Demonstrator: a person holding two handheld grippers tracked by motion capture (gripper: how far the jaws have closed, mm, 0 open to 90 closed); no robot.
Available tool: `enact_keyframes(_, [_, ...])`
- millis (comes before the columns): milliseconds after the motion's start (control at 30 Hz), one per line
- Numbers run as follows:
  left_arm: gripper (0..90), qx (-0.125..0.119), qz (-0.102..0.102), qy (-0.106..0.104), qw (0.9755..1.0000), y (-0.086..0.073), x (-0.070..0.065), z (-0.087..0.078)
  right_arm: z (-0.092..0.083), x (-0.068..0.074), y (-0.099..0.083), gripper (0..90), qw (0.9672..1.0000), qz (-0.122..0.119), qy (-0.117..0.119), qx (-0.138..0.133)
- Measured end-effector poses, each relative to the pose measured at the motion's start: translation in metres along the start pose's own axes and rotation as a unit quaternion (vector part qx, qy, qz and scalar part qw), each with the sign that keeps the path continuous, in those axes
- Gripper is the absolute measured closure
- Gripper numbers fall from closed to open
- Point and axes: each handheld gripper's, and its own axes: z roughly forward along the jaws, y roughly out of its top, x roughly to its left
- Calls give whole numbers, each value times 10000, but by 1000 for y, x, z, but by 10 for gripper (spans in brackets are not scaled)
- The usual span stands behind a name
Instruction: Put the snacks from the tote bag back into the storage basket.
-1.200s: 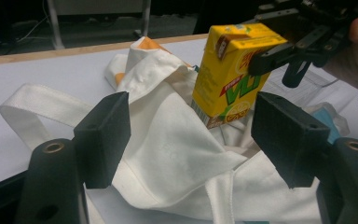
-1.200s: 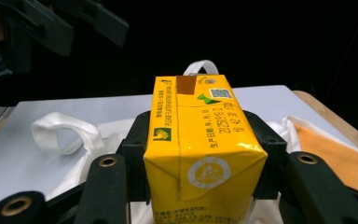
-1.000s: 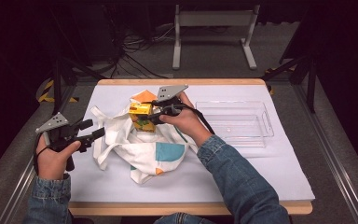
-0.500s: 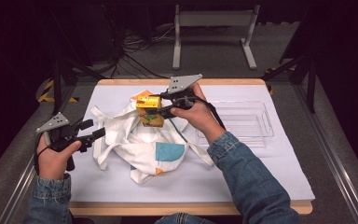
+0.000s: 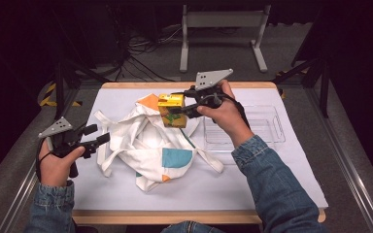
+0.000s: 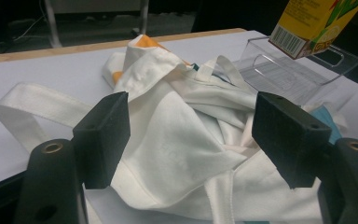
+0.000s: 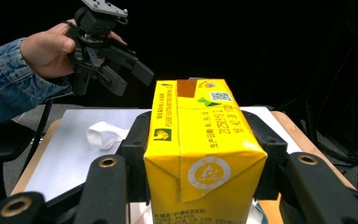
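The right gripper point(image 5: 177, 109) clamps the carton point(image 5: 171, 109), stiff but crushable, by its flat sides, at the bag's point(image 5: 148, 145) 1 o'clock.

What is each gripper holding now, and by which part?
Right gripper: yellow drink carton, clamped across its two opposite sides. Left gripper: open, holding nothing.

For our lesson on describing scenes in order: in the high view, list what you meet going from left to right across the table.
Left gripper → white cloth tote bag → yellow drink carton held in the right gripper → clear plastic tray.
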Motion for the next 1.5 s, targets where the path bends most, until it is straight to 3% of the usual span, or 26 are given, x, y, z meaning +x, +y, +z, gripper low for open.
enact_keyframes(233, [239,-33,119,-158,9998,1,-2,1,-24,-3,0,517,9999,20,-112,55])
enact_keyframes(600, [209,-88,281,-282,9992,1,-4,2,-48,-8,-6,517,9998,141,-143,-14])
enact_keyframes(967, [207,-76,251,-201,9995,1,-2,2,-73,-10,-15,516,9991,167,-373,52])
enact_keyframes(1200, [202,-90,42,-57,9999,4,1,7,-90,-8,-22,516,9984,180,-523,86])
enact_keyframes(1500, [199,-115,1,-57,9999,5,2,9,-100,-7,-35,516,9979,262,-545,215])
